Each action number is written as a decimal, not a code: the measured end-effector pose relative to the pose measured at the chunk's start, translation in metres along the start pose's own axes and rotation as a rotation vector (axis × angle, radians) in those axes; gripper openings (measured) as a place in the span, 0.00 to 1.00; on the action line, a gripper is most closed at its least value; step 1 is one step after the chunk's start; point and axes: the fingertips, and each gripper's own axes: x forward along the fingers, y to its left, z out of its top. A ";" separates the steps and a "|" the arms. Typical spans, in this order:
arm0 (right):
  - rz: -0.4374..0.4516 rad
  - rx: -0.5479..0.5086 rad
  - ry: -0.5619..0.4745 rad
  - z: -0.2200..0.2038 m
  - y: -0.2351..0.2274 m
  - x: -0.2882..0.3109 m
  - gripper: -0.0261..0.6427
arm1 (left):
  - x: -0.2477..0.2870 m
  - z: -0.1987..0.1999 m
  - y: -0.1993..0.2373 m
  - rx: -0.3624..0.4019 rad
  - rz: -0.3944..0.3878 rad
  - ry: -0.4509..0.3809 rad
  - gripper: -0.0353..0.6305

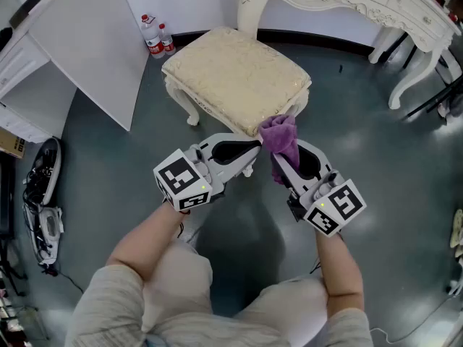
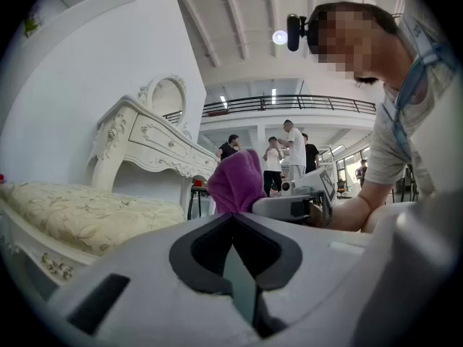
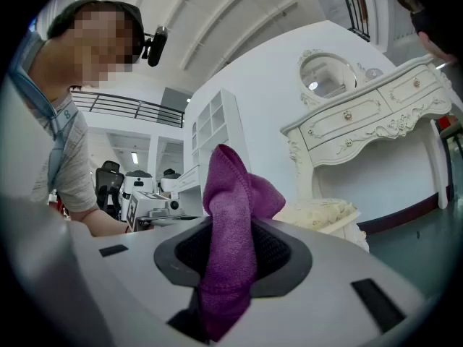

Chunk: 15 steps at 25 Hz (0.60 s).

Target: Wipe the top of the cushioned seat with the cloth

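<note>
A cream cushioned seat [image 1: 235,78] with carved white legs stands on the grey floor ahead of me. My right gripper [image 1: 283,149] is shut on a bunched purple cloth [image 1: 281,139], which sticks out past its tips close to the seat's near corner. In the right gripper view the cloth [image 3: 230,244] fills the gap between the jaws, with the seat [image 3: 318,214] just beyond. My left gripper [image 1: 255,147] is shut with nothing in it, its tip close beside the cloth [image 2: 236,181]. The seat [image 2: 79,212] lies to its left in the left gripper view.
A white ornate dressing table [image 1: 362,6] stands behind the seat. A white panel [image 1: 90,42] leans at the left, with two bottles [image 1: 156,37] beside it. Shoes [image 1: 42,186] lie by the left wall. Several people [image 2: 282,154] stand far off.
</note>
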 end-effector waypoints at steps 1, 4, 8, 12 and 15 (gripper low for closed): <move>-0.001 -0.001 -0.001 -0.001 0.000 0.000 0.22 | 0.000 -0.001 0.000 0.000 0.002 0.001 0.07; -0.002 -0.002 -0.004 -0.001 -0.002 -0.001 0.22 | 0.001 -0.001 0.000 0.001 0.005 0.004 0.07; -0.003 -0.004 -0.006 -0.001 -0.003 -0.001 0.22 | 0.002 -0.002 0.000 0.002 0.003 0.002 0.07; -0.004 -0.005 -0.003 -0.002 -0.004 -0.001 0.22 | 0.004 -0.003 0.000 0.003 -0.001 0.005 0.07; 0.000 0.001 -0.010 -0.001 -0.004 -0.002 0.22 | 0.005 -0.003 0.000 0.000 0.003 0.003 0.07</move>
